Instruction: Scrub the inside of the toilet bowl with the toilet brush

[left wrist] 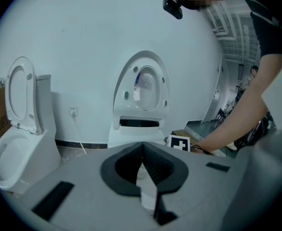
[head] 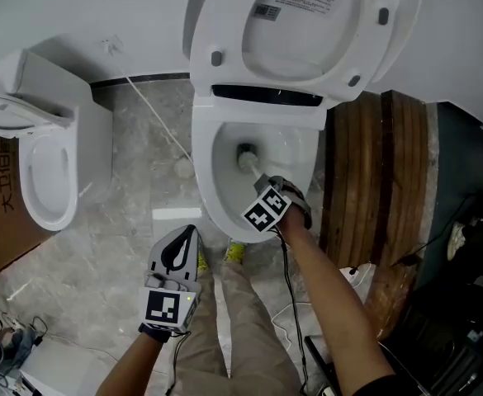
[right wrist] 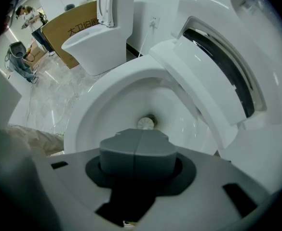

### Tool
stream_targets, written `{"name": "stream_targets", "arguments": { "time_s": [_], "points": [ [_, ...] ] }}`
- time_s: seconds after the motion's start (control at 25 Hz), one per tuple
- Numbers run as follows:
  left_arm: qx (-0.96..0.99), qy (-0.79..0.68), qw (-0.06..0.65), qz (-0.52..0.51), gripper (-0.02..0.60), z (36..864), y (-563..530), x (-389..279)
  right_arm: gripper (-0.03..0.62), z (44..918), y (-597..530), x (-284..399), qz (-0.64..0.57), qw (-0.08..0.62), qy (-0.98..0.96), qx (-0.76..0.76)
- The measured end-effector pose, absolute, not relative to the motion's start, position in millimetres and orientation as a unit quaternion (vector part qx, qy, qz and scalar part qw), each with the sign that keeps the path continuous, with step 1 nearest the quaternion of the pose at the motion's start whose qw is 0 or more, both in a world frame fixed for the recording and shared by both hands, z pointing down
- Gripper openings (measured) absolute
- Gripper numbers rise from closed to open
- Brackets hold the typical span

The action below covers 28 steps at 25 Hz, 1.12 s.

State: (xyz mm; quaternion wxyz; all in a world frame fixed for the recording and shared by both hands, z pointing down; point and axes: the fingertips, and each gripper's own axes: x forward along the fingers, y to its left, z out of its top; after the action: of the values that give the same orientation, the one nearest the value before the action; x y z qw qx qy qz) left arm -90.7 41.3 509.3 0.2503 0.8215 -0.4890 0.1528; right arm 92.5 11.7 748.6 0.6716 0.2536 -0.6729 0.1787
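The toilet brush [head: 246, 157] looks light, with a stiff, slim handle and springy bristles, and is best gripped high on the handle. Its head sits deep in the toilet bowl [head: 203, 167]. The right gripper [head: 266, 190] reaches over the front rim, jaws pinching the handle. The left gripper [head: 183, 242] hangs low, jaws pressed together and empty.

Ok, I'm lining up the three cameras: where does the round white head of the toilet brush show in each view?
Head view: white toilet brush head, upper middle, down in the bowl.
Left gripper view: not in it; the bowl's inside is hidden.
Right gripper view: centre, just above the jaws.
Shared landmark: the raised white toilet lid.
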Motion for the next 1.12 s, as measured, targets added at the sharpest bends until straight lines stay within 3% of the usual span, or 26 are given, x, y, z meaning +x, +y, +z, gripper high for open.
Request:
{"name": "stream_targets", "arguments": {
  "time_s": [0.4, 1.12],
  "points": [
    [0.837, -0.473, 0.229, 0.153, 0.009, 460, 37, -82, 0.149, 674, 55, 101, 0.194, 0.621, -0.695, 0.307],
    [0.871, -0.439, 0.176, 0.133, 0.01, 278, 53, -71, 0.149, 392, 106, 110, 0.198, 0.51, -0.724, 0.421]
  ]
}}
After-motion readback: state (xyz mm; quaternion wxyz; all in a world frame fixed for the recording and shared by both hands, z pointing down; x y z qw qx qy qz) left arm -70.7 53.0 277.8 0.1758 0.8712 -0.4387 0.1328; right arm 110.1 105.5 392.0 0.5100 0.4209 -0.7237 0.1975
